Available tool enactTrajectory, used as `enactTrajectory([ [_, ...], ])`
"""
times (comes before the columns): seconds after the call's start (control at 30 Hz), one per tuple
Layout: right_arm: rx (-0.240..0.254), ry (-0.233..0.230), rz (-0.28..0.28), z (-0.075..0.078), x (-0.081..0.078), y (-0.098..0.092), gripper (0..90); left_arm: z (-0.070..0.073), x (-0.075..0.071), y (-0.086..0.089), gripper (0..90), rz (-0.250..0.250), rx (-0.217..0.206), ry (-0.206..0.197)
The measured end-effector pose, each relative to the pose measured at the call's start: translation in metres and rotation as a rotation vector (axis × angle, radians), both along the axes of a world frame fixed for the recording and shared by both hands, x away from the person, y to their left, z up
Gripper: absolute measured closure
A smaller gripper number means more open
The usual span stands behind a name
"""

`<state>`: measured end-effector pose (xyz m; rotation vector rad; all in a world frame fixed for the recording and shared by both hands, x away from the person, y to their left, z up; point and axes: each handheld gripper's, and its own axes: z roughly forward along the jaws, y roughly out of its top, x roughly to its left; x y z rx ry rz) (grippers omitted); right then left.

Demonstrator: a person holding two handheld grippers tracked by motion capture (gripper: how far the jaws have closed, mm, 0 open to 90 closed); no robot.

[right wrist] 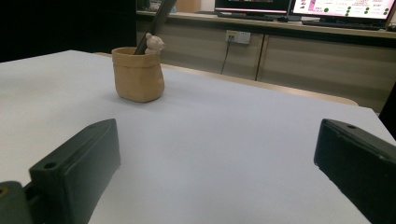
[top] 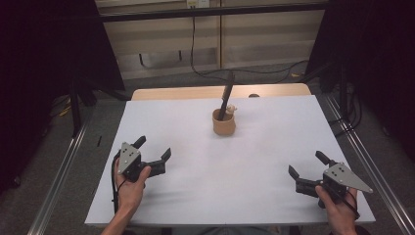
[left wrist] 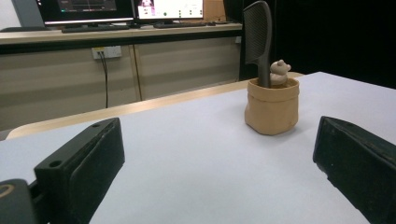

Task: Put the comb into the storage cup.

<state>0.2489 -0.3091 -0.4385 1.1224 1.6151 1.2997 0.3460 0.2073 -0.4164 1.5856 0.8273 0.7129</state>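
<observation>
Forearms, high view: two hands enter from the bottom edge, each holding a gripper low over the white table [top: 205, 161].
Left gripper, high view: left gripper [top: 152, 149] sits near the table's left front, jaws spread apart, nothing between them.
Right gripper, high view: right gripper [top: 307, 164] sits near the right front, jaws likewise spread and empty.
Cup, high view: tan cup [top: 224, 123] stands upright on the table's far middle, well apart from both grippers and roughly between them.
Comb, high view: dark comb [top: 226, 98] stands in the cup, long axis near vertical, top leaning slightly away toward the far edge.
Left gripper view, jaws: both black jaws rise at the lower corners, wide apart, bare table between.
Left gripper view, extra detail: the comb's fine teeth [left wrist: 257, 37] show as a broad face, and a small bear figure [left wrist: 279, 73] peeks over the rim just beside it.
Left gripper view, background: monitors [left wrist: 168, 8] on a far counter.
Right gripper view, jaws: wide apart, empty.
Right gripper view, cup: cup at upper left; the comb appears as a thin, slanted edge tilting up and right, its top cut off by the frame; the bear sits on the rim's right side.
</observation>
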Motion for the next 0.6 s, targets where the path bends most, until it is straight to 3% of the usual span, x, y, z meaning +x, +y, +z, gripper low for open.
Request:
enactTrajectory([
  [0.1, 0.000, -0.001, 0.001, 0.000, 0.000, 0.000, 0.0, -0.001, -0.006, 0.005, 2.2, 0.003, -0.010, 0.001],
  [0.33, -0.002, -0.003, 0.002, 0.000, 0.000, 0.000, 0.0, -0.008, -0.019, 0.018, 2.3, 0.026, 0.011, 0.021],
  [0.6, -0.001, 0.000, 0.000, 0.000, -0.001, 0.000, 0.0, -0.010, -0.032, 0.036, 2.3, 0.072, -0.014, 0.055],
])
